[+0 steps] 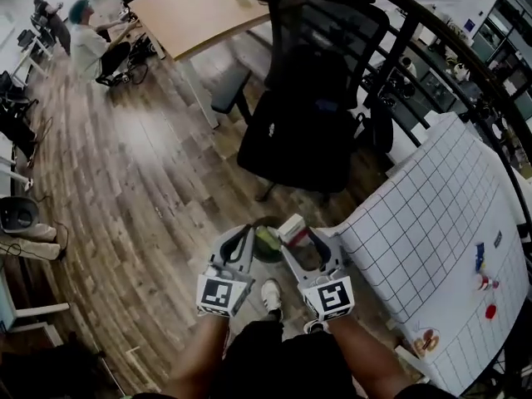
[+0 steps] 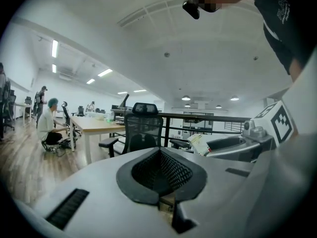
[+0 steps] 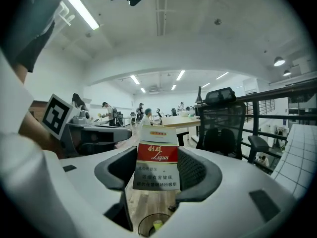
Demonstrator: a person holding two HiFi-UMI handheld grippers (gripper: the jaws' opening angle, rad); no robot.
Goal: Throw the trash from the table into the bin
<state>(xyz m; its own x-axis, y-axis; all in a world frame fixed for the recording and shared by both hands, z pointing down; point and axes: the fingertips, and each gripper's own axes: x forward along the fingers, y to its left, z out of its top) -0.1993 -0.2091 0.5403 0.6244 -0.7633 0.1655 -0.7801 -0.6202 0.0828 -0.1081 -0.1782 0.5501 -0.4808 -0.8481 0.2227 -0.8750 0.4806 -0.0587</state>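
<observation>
- Head camera looks steeply down on left gripper (image 1: 246,236), right gripper (image 1: 296,241) and wooden floor (image 1: 125,189).
- Gripper cameras sit close behind their jaws, facing level.
- All share the black chair (image 1: 309,115).

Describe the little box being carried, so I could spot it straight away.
Find the white gridded table at the right of the head view; just left of its corner two grippers hang over a round bin. The right gripper is shut on a cigarette pack. It is the only box there, with a white lid and a red band, while the left gripper is shut and empty.
</observation>
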